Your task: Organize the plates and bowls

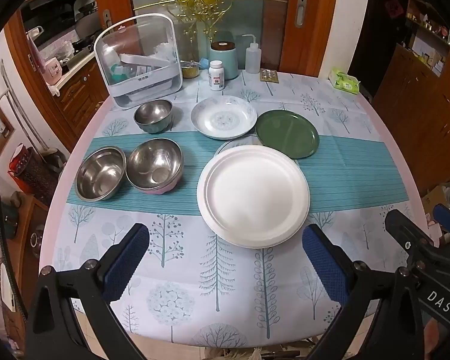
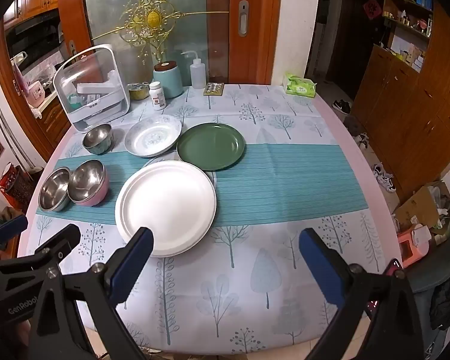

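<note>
So right now both of my grippers are hovering over the near edge of the table with nothing in them: the left gripper [image 1: 225, 246] has its jaws spread wide, and the right gripper [image 2: 225, 249] is gaping just the same. The thing I'd go for first is the big round white plate [image 1: 253, 196], smooth and matte with a stepped rim. It sits dead ahead of the left jaws, its near rim just beyond the blue textured pads [image 1: 126, 258], so I'd say left is the nearer hand. From the right wrist view the same plate lies ahead and off to the left, partly behind the left pad. A round plate has no long axis, so any rim approach works. Behind it sit a glossy dark green plate [image 1: 286, 133] and a shallow patterned white dish [image 1: 223, 117]; the three shiny steel bowls [image 1: 100, 172] cluster to the left on the tree-print tablecloth [image 1: 225, 300].
</note>
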A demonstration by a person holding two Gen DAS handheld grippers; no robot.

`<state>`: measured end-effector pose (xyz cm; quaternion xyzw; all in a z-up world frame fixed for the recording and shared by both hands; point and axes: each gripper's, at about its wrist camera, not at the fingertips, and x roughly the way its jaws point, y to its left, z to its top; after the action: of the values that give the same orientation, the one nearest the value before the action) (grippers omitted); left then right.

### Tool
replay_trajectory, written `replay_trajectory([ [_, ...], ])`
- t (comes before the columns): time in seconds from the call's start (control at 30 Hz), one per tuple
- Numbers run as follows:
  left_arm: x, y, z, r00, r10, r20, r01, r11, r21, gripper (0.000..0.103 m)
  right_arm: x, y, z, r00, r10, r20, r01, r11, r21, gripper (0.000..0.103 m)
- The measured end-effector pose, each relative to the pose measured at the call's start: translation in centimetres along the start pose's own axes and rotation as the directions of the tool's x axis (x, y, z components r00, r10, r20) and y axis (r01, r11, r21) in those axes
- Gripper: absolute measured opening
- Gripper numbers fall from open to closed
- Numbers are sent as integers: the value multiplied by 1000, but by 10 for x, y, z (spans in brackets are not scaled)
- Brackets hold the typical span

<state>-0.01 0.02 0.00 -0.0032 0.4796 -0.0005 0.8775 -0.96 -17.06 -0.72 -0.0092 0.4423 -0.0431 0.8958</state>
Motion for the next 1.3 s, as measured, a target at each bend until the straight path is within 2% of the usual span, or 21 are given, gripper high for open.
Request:
replay_trajectory([
  [0.37, -1, -2, 2, 1000, 11, 10, -11, 1000, 10, 100, -3, 0, 3, 1000, 0, 3, 0, 1000, 6, 99],
  [0.77, 2, 2, 1, 1000, -13, 6, 13, 1000, 3, 100, -3, 2, 3, 1000, 7, 13, -7, 1000, 6, 99],
  [0.97, 0, -1, 4, 999, 8, 31, -8, 1000, 22, 100, -2, 0, 3, 1000, 10, 21, -10, 1000, 9, 99],
  [1.3, 3, 0, 7, 1000, -15, 14, 15, 1000, 13, 100, -2, 0, 3, 1000, 9, 23, -9, 1000, 9, 99],
])
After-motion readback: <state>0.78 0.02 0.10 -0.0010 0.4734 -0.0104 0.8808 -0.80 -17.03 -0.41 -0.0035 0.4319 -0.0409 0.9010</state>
